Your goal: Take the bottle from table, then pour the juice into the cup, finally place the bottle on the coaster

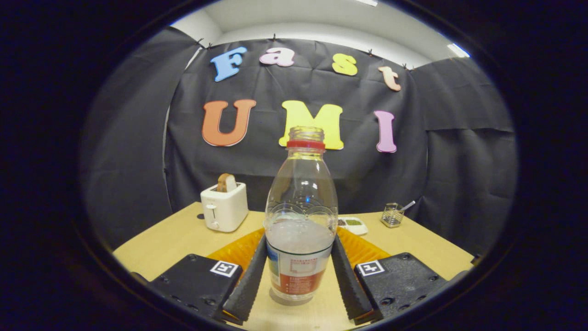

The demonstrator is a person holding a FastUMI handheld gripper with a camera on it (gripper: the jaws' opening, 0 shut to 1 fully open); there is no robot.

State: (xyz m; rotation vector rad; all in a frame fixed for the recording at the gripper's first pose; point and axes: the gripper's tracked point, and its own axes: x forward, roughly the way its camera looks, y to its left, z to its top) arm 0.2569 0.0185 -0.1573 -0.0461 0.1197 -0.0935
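Table [183, 239] w/ bottle [301, 220], toaster [224, 212], dish [353, 225]

Bright overhead ceiling lighting, sharp centre, strong fisheye bending toward edges, soft shadows

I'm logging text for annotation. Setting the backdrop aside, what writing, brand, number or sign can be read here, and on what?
Label on the bottle: printed rows, too small and blurred to read.
Square markers behind the fingers: coded patterns, no words.
Toaster: no legible writing.
The gripper has its fingers either side of the bottle, at the label.
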